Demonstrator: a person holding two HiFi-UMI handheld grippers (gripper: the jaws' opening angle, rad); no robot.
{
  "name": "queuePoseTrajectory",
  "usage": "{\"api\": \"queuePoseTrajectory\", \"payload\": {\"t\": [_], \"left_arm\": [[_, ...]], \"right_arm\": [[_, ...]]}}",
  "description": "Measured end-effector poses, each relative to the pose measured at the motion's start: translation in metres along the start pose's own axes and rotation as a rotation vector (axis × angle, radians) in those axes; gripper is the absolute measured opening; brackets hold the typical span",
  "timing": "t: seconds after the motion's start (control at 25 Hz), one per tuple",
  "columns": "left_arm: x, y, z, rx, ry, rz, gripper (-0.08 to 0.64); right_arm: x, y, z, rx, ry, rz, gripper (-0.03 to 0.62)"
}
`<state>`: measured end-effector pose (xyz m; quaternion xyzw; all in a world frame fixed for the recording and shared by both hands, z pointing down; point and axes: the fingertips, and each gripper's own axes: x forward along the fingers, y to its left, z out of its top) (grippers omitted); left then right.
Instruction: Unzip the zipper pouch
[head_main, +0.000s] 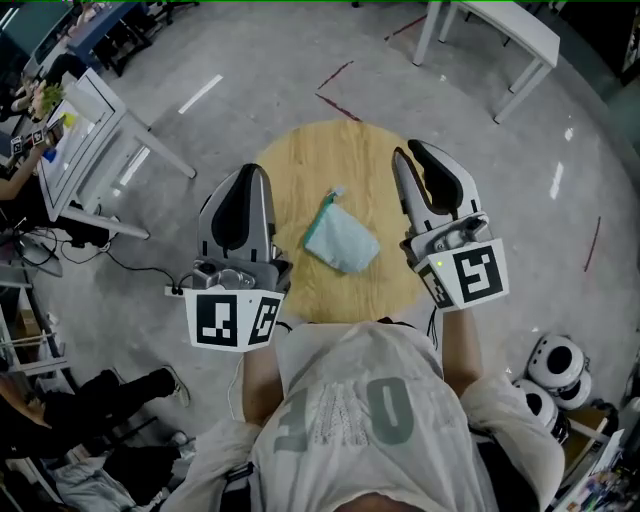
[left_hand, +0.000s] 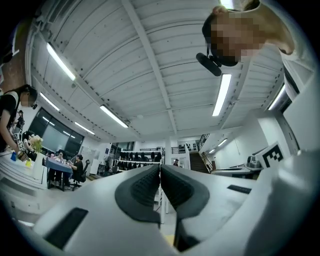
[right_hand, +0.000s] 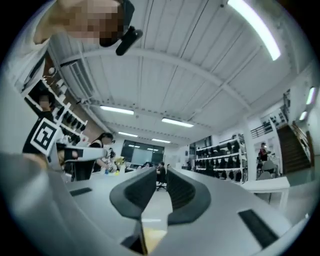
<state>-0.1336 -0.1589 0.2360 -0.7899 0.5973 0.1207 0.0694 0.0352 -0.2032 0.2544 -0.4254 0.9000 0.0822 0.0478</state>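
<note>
Pouch (head_main: 341, 243) mid-table (head_main: 300, 160), btw hand-held grippers (head_main: 258, 172) (head_main: 410, 150)

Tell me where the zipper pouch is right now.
Head view: the zipper pouch lies near the middle of the round wooden table, between the left gripper and the right gripper, touching neither.

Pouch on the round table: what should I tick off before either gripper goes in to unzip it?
1. Pouch lies on the table, free of both grippers: ok.
2. Zipper pull made out: cannot tell, too small in the head view.
3. Left gripper open for a grasp: not ok, jaws together, nothing between.
4. Right gripper open: ok, a narrow gap, nothing in it.
5. Grippers aimed at the pouch: not ok, both gripper views show ceiling and room, not the table.
</note>
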Motion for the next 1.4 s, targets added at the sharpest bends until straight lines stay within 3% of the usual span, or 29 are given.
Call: {"api": "queuePoseTrajectory", "payload": {"t": [0.16,0.28,0.48,1.4], "left_arm": [[0.002,-0.014,0.004,0.035,-0.045,-0.013,0.031],[0.003,-0.02,0.005,0.063,-0.057,-0.021,0.031],[0.009,-0.024,-0.001,0.078,-0.045,-0.023,0.031],[0.02,-0.012,-0.016,0.078,-0.007,0.009,0.031]], "right_arm": [[-0.029,-0.012,0.008,0.012,-0.046,-0.17,0.044],[-0.043,-0.01,-0.003,0.021,-0.022,-0.227,0.032],[-0.046,-0.004,-0.022,0.018,0.036,-0.222,0.029],[-0.026,-0.013,-0.044,0.026,0.085,-0.199,0.029]]}}
